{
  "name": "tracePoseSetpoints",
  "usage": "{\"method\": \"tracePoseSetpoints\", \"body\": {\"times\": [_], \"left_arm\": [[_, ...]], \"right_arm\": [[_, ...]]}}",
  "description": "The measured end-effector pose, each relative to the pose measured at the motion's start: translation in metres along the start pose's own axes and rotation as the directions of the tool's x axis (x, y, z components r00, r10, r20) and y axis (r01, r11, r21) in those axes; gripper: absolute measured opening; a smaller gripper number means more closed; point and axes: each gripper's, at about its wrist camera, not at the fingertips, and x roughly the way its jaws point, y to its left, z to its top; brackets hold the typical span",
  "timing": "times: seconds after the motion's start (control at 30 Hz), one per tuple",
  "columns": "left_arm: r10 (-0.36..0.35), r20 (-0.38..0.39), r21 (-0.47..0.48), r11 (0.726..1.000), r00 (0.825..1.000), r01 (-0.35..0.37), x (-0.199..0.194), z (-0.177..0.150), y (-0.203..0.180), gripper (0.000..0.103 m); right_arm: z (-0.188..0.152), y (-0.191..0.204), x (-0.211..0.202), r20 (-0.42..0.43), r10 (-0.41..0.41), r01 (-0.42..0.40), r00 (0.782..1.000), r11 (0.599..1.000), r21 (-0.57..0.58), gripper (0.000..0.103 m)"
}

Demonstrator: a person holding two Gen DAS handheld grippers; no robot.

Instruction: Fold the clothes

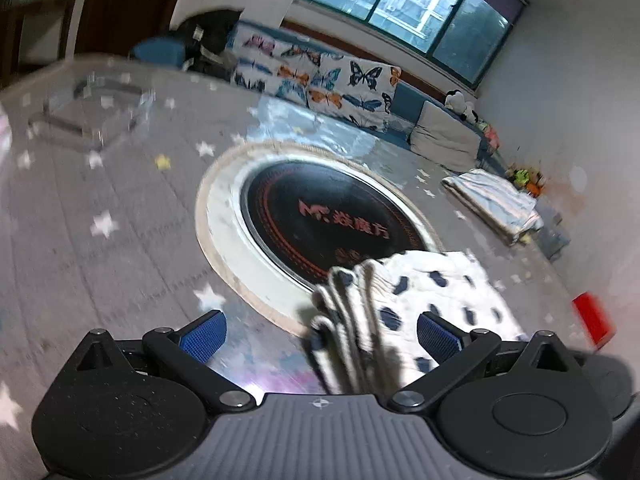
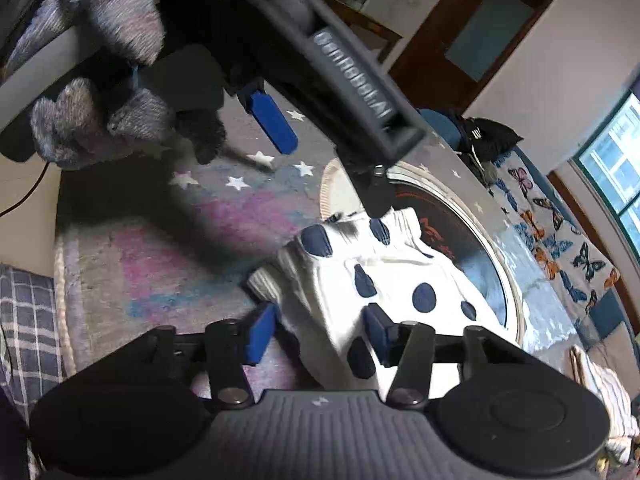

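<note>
A white garment with dark blue dots (image 1: pixel 436 292) lies folded on the star-patterned table cover, partly over the round black induction plate (image 1: pixel 320 216). My left gripper (image 1: pixel 320 336) is open above its ribbed edge, blue pads on either side, not clamped. In the right wrist view the same garment (image 2: pixel 384 276) lies bunched between the pads of my right gripper (image 2: pixel 320 332), which is open around it. The left gripper, held by a gloved hand (image 2: pixel 92 120), shows at the top with one blue finger (image 2: pixel 276 120).
A folded striped cloth (image 1: pixel 496 204) lies at the table's far right. A clear glass dish (image 1: pixel 92 112) stands at the far left. A red object (image 1: pixel 592 316) sits at the right edge. A butterfly-print sofa (image 1: pixel 320 76) runs behind the table.
</note>
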Motion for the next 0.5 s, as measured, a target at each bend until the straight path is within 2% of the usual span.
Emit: {"method": "tracePoseSetpoints", "body": {"times": [0.13, 0.23, 0.4, 0.5], "left_arm": [[-0.077, -0.029, -0.113, 0.991, 0.997, 0.074, 0.0, -0.002, 0.006, 0.103], [-0.126, -0.041, -0.215, 0.97, 0.991, 0.115, 0.001, -0.003, 0.013, 0.103], [-0.207, -0.043, -0.414, 0.894, 0.977, 0.171, 0.009, -0.01, 0.027, 0.102], [-0.24, -0.034, -0.491, 0.849, 0.97, 0.193, 0.015, -0.015, 0.033, 0.102]], "right_arm": [[-0.001, -0.006, -0.006, 0.04, 0.014, -0.016, 0.999, 0.998, 0.059, 0.031], [-0.002, -0.016, -0.01, 0.07, 0.028, -0.036, 0.997, 0.992, 0.121, 0.027], [-0.004, -0.035, -0.021, 0.112, 0.028, -0.05, 0.993, 0.978, 0.201, 0.024], [-0.006, -0.041, -0.025, 0.133, 0.024, -0.053, 0.991, 0.973, 0.224, 0.023]]}}
